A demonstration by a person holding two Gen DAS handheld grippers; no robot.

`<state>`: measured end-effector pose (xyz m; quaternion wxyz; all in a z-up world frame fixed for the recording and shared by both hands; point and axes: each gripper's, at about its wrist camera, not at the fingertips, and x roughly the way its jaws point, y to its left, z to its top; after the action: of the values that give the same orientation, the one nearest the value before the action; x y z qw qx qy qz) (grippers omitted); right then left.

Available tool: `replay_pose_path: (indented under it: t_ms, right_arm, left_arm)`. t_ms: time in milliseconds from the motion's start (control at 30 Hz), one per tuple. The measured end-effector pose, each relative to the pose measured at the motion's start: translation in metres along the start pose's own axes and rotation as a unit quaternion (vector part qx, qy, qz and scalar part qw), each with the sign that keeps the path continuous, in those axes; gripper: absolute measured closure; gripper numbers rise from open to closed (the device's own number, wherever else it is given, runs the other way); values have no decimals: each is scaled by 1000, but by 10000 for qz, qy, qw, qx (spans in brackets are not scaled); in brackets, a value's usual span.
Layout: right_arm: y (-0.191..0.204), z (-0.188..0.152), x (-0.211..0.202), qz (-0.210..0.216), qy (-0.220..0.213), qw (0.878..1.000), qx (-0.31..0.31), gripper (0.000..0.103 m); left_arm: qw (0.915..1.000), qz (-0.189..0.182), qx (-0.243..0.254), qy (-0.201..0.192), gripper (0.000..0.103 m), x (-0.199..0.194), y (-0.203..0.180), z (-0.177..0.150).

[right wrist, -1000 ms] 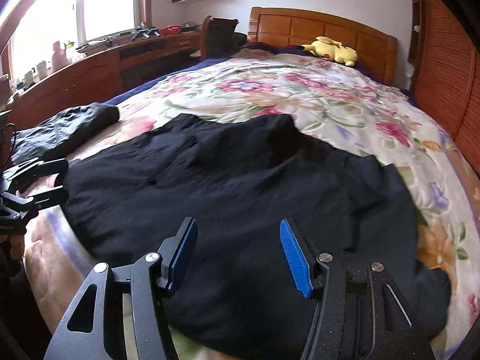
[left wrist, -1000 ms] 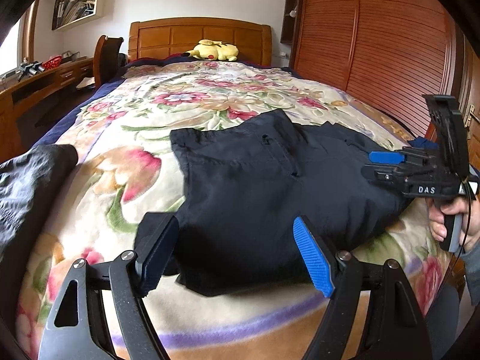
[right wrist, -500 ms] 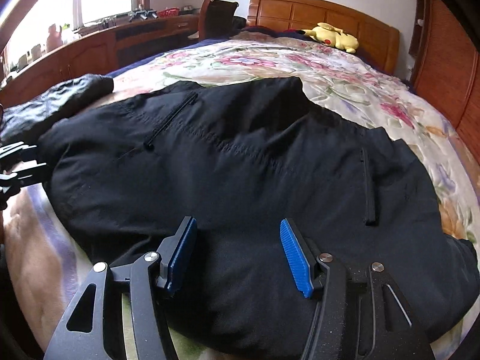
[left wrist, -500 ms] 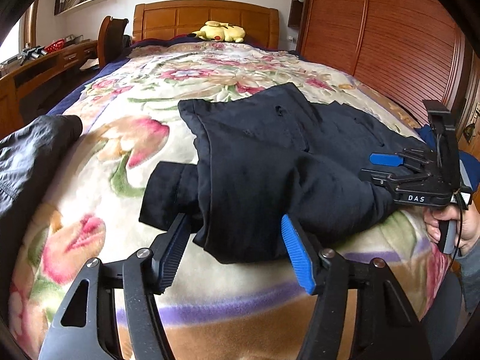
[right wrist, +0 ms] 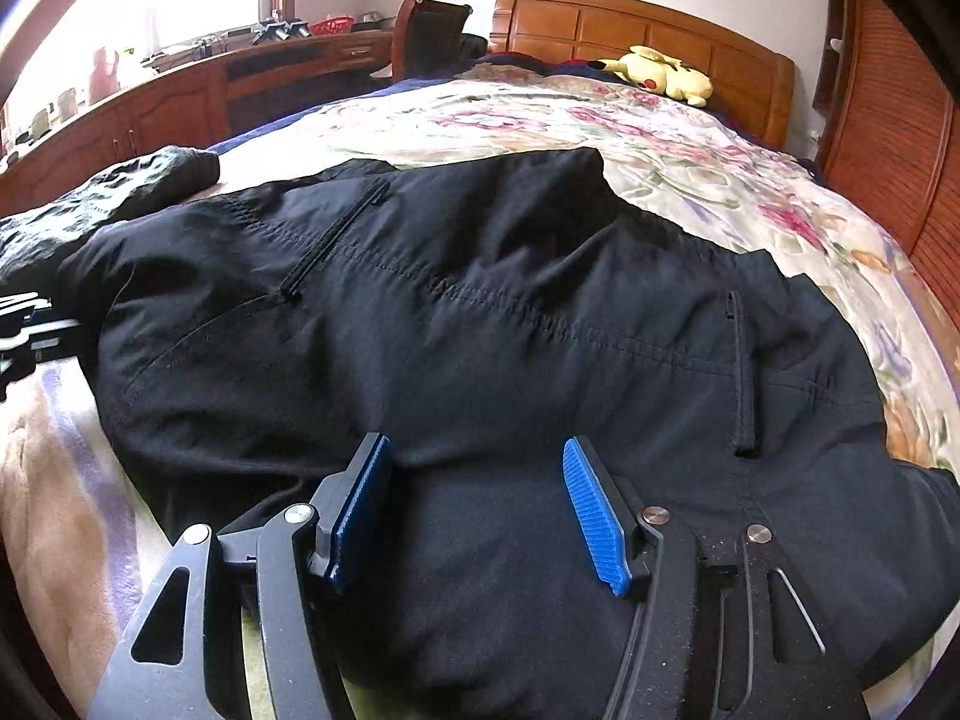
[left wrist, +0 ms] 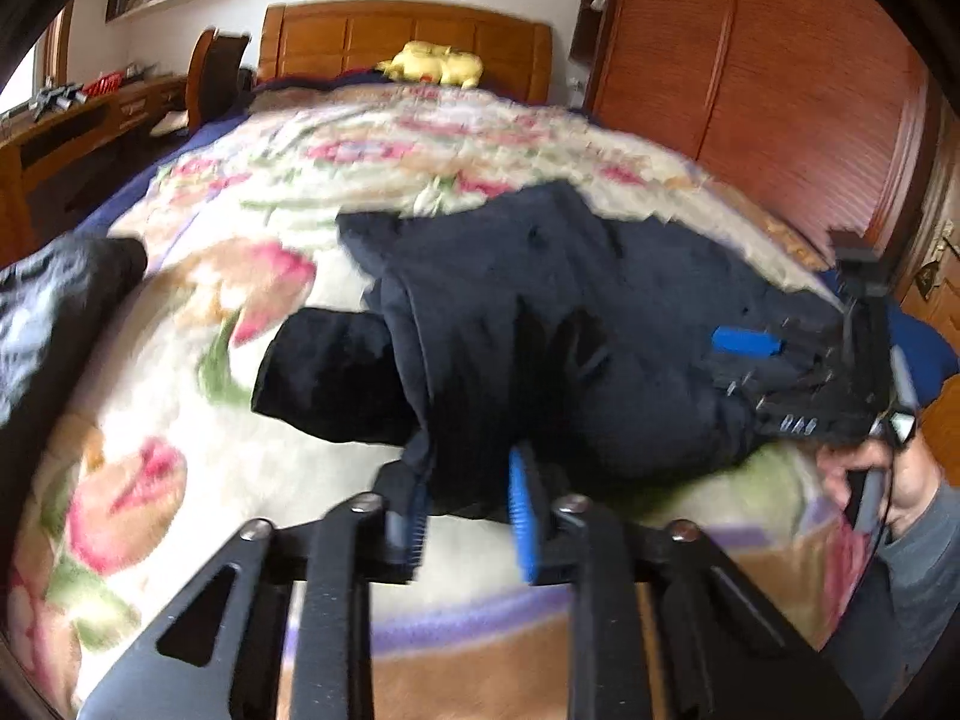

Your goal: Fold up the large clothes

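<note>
Two grippers are at work on one dark jacket (right wrist: 480,324), which lies spread across the near end of the floral bedspread (right wrist: 690,138), well short of the yellow plush toy (right wrist: 660,73) by the headboard. The left gripper (left wrist: 465,504) is closing its jaws on the jacket's near hem; cloth sits between the blue pads (left wrist: 521,510), judged to be a corner grip for lifting the fold. The right gripper (right wrist: 474,507) stands spread over the near edge of the jacket, cloth beneath but pinching nothing, apparently lined up for a matching hold. A second dark garment (right wrist: 132,180) lies beside the jacket, on the side nearer the desk (right wrist: 180,102), evidently set apart. The left view is blurred.
</note>
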<state>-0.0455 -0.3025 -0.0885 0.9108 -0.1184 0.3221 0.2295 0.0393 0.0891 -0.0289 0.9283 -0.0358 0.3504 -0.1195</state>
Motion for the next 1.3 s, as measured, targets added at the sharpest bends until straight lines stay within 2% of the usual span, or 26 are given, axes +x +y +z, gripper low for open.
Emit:
replay_pose_path:
  t_ms: [67, 267, 467, 567, 833, 1167, 1300]
  right_arm:
    - [-2, -4, -8, 38, -80, 10000, 33, 41]
    - [-16, -14, -41, 256, -389, 9987, 200, 41]
    - [-42, -26, -66, -107, -619, 9976, 278, 41]
    - [-65, -32, -79, -229, -744, 9957, 511, 41]
    - [-113, -55, -119, -686, -1200, 9834, 1172, 41]
    - [-118, -76, -139, -959, -1248, 9791, 1286, 41]
    - [-122, -79, -139, -1000, -1243, 9786, 1304, 41]
  left_arm:
    - [9998, 30, 91, -188, 89, -7, -10, 10]
    - [9969, 72, 348, -702, 94, -19, -44, 47]
    - [9909, -11, 892, -1013, 95, -24, -92, 84]
    - [9866, -91, 1223, -1077, 95, -22, -121, 99]
    - [9762, -389, 1841, -1081, 96, -4, -194, 124]
    - [9667, -1126, 2122, -886, 97, 16, -266, 129]
    - [9677, -1295, 2072, -617, 97, 34, -274, 119]
